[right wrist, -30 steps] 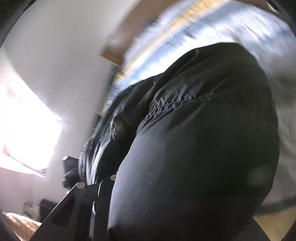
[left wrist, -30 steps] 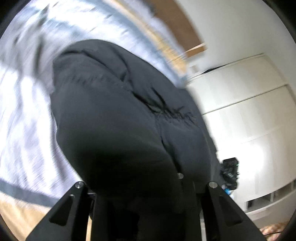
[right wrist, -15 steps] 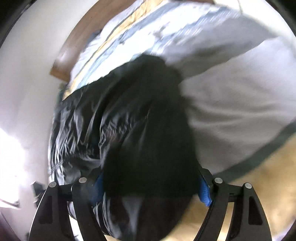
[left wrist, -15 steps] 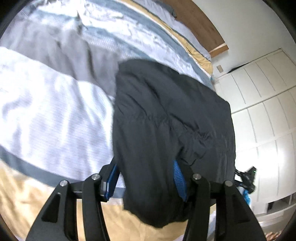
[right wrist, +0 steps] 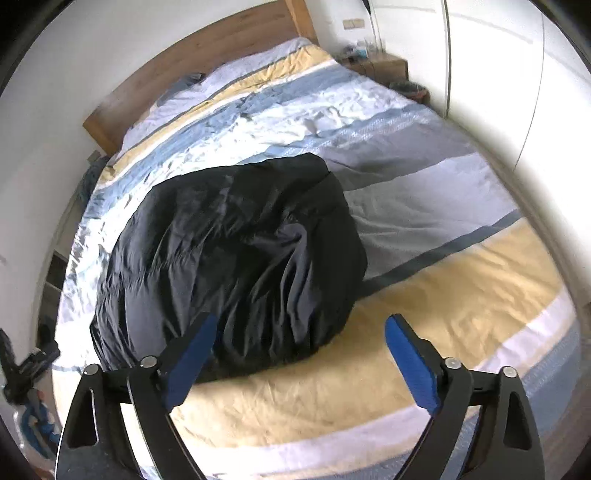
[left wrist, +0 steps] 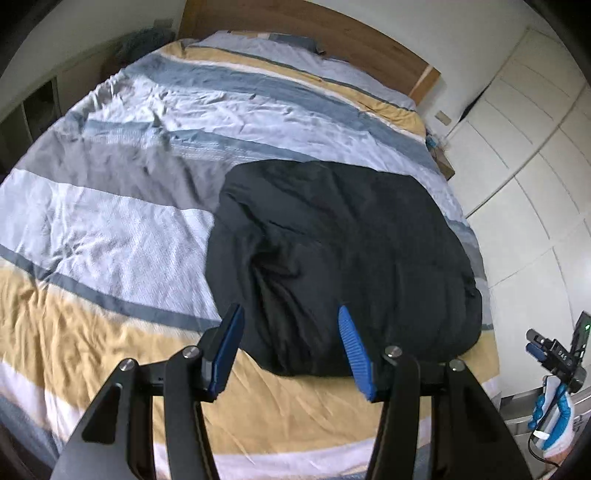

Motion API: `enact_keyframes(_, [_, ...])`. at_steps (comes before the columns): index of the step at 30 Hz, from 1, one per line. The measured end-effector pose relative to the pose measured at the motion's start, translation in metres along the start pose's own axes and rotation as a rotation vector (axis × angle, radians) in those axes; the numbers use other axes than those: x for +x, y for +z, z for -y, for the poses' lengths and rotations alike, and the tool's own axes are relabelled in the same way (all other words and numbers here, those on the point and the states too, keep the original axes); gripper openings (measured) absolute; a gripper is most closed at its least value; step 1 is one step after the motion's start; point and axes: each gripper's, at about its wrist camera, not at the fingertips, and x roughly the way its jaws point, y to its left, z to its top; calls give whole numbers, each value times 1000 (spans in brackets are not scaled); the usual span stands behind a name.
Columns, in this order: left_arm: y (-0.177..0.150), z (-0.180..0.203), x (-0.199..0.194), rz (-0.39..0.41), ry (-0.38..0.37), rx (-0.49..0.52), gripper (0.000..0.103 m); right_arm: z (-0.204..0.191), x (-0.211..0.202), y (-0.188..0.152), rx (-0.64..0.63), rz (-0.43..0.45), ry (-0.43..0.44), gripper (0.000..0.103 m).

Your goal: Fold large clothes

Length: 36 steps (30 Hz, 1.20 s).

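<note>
A black padded jacket [left wrist: 340,254] lies folded in a puffy bundle on the striped bed; it also shows in the right wrist view [right wrist: 236,258]. My left gripper [left wrist: 290,325] is open and empty, held above the jacket's near edge. My right gripper [right wrist: 299,332] is open wide and empty, above the bed just right of the jacket's near edge. Neither gripper touches the jacket.
The bed cover [left wrist: 110,229] has grey, white, blue and yellow stripes, with a wooden headboard [left wrist: 332,33] at the far end. White wardrobe doors [left wrist: 524,166] stand on the right. A bedside table [right wrist: 380,66] sits by the headboard. The other gripper [left wrist: 554,354] shows beside the bed.
Both grippers let go of the black jacket, opened, and pulled back and up. The jacket dropped onto the bed and now lies there folded.
</note>
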Motion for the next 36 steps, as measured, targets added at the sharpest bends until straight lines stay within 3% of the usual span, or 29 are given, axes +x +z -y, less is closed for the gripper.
enact_keyframes(4, [-37,40,-29,43,75,25,52,-12,-23,-10,-31,30,-17,103])
enact_keyframes(7, [-57,73,-35,84,142,30,70,-24,-29,-14,-75,47,-15,103])
enact_keyframes(14, [-91,127,-37,99,194,109,71,-51,-45,-28,-201,93,17,103])
enact_keyframes(24, [-110,166,-55,151,233,193,71,-64,-58,-37,-289,135,27,103])
enact_keyframes(36, [-113,165,-56,147,247,173,71,-62,-51,-54,-318,93,20,103])
